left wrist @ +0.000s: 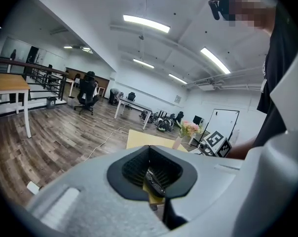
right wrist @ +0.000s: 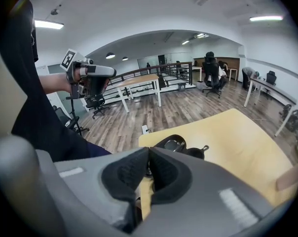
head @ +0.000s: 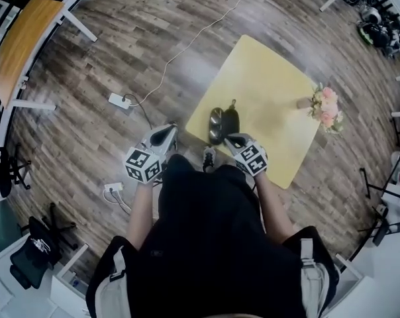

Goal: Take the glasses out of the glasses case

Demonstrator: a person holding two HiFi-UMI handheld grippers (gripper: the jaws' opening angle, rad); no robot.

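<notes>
Right gripper (head: 233, 138) hides glasses case (head: 217, 124) edge; contents unclear.

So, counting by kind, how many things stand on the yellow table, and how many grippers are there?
Glasses case: 1
Vase of flowers: 1
Grippers: 2, the left gripper and the right gripper
Total: 4

Head cam: high up, looks steeply down past the person's torso onto the yellow surface (head: 266, 91) & wood floor (head: 120, 38). Left gripper (head: 167, 133) cam: sits off the surface's edge, faces along its jaws across the surface twd the flowers (left wrist: 189, 128). Right gripper (head: 232, 138) cam: low at the surface's near edge, glasses case (right wrist: 174, 144) close ahead. All 3 share the surface; each gripper cam catches the other gripper.
</notes>
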